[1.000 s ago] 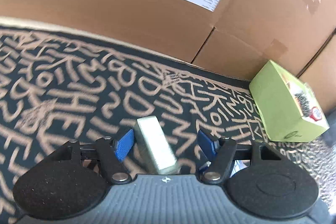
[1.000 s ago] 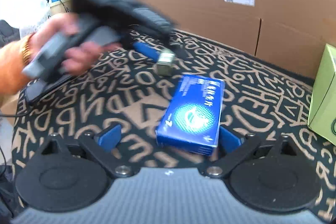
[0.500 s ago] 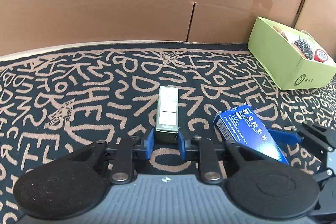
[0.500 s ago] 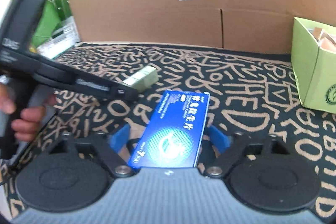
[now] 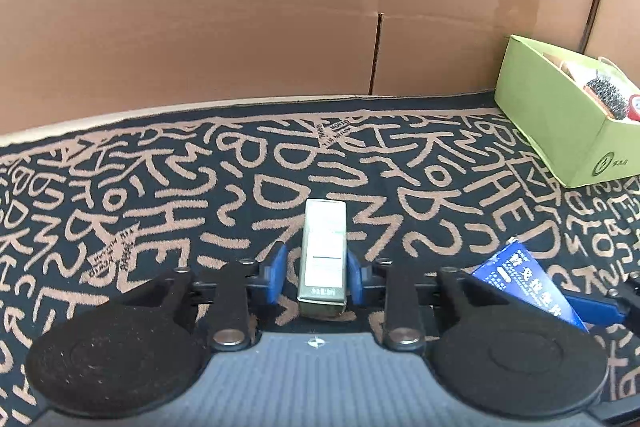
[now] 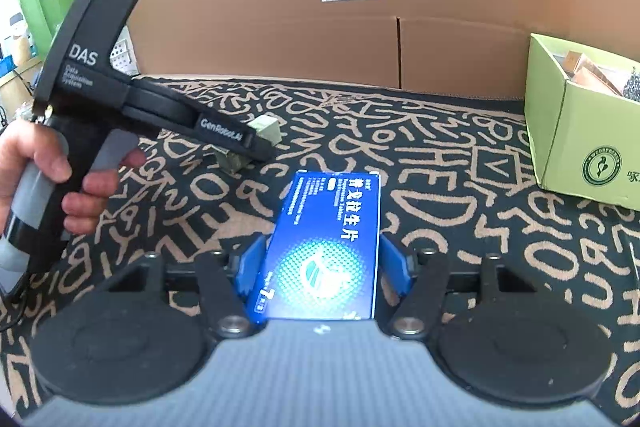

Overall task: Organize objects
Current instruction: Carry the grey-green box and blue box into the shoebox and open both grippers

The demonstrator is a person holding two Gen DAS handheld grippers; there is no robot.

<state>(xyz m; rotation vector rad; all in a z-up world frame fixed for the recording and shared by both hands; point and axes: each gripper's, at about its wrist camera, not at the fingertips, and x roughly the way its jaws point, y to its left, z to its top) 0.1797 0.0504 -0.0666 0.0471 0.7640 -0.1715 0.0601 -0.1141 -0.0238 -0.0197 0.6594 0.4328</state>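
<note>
Both look like light, stiff cartons best pinched across their narrow sides: the left tool clamps the grey box, the right tool grips the blue box, both low over the table.

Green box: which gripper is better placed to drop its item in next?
Right, probably. The right gripper has its jaws around the blue box, and the green box lies on its right. The left gripper, around the silver box, sits farther left, beyond the right gripper.
</note>
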